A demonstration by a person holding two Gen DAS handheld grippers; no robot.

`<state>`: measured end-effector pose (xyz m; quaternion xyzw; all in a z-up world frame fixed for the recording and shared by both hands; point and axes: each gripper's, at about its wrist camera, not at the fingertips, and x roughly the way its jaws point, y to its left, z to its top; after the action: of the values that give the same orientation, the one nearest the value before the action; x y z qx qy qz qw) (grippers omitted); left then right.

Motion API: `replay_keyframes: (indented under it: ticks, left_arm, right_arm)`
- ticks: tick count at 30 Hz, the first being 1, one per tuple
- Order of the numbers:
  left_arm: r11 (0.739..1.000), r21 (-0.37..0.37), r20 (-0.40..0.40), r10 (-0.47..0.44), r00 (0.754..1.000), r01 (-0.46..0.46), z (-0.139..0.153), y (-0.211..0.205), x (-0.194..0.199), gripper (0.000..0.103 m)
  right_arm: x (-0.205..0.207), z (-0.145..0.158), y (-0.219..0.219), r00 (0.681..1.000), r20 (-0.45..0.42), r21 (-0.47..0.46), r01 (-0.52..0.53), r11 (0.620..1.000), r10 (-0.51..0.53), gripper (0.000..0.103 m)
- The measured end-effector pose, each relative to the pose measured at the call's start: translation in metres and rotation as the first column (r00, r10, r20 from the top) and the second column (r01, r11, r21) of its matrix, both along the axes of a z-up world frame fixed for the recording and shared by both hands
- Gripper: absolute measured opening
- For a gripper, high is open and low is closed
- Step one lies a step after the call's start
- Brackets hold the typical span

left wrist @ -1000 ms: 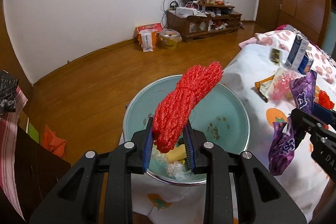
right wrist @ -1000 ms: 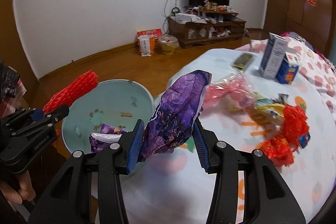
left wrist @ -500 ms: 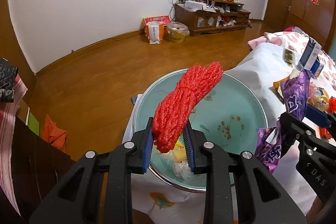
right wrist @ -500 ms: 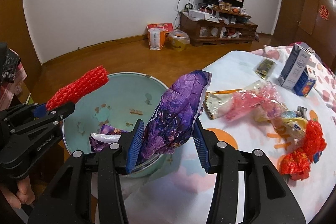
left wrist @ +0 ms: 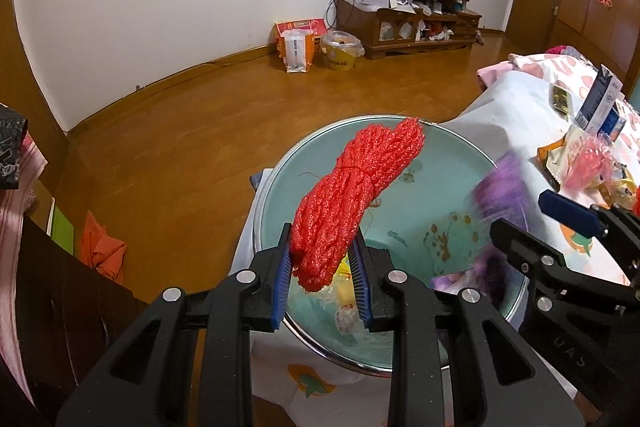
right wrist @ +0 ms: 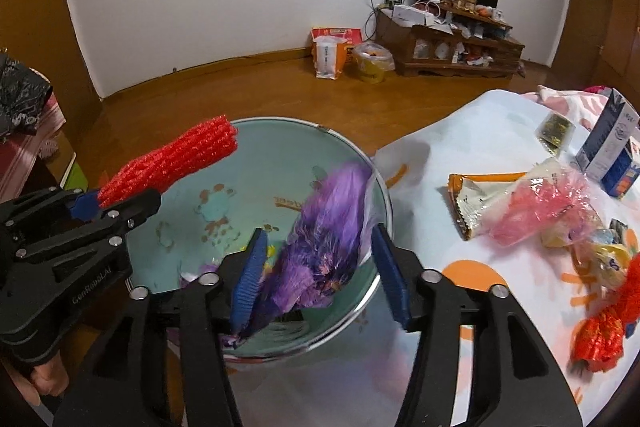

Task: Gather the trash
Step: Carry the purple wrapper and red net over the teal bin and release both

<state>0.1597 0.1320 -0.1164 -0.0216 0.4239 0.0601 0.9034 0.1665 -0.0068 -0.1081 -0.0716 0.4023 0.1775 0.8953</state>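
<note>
Teal basin (right wrist: pixel 280 147) at the table (right wrist: pixel 480 131) edge already holds some wrappers; more litter (right wrist: pixel 540 211) remains on the cloth. The left tongs (left wrist: pixel 322 269) clamp red netting (left wrist: pixel 352 203) above it; the right tongs (right wrist: pixel 320 271) are opening, the blurred purple wrapper (right wrist: pixel 324 243) dropping in.

We could read little. On the side of the left gripper (right wrist: pixel 86 207), in the right wrist view, raised lettering read roughly "GenRobot.AI". The right gripper (left wrist: pixel 560 215), in the left wrist view, bore upside-down letters, seemingly "DAS". Printing on the cartons (right wrist: pixel 610 151) and the paper bag (right wrist: pixel 328 57) was too small for us to read.
</note>
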Motion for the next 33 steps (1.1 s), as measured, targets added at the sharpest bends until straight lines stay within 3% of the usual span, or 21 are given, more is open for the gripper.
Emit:
replay_keyframes:
  ticks: [17, 22, 30, 33]
  left_arm:
    - [1.0, 0.017, -0.013, -0.025, 1.0, 0.025, -0.005, -0.005, -0.001, 0.032]
    - [0.999, 0.042, -0.004, -0.012, 1.0, 0.012, -0.001, -0.007, -0.003, 0.053]
    - [0.998, 0.061, 0.033, -0.003, 0.999, 0.001, 0.016, -0.013, -0.013, 0.063]
    - [0.998, 0.067, 0.043, -0.003, 0.999, 0.0, 0.02, -0.018, -0.017, 0.073]
  right_arm:
    - [-0.006, 0.01, -0.022, 0.996, -0.002, 0.013, 0.09, 0.996, -0.09, 0.068]
    - [-0.012, 0.016, -0.032, 0.994, 0.01, 0.023, 0.113, 0.993, -0.113, 0.068]
    - [-0.022, 0.027, -0.047, 0.988, 0.029, 0.049, 0.15, 0.987, -0.152, 0.07]
    - [-0.027, 0.032, -0.055, 0.985, 0.033, 0.059, 0.169, 0.984, -0.171, 0.071]
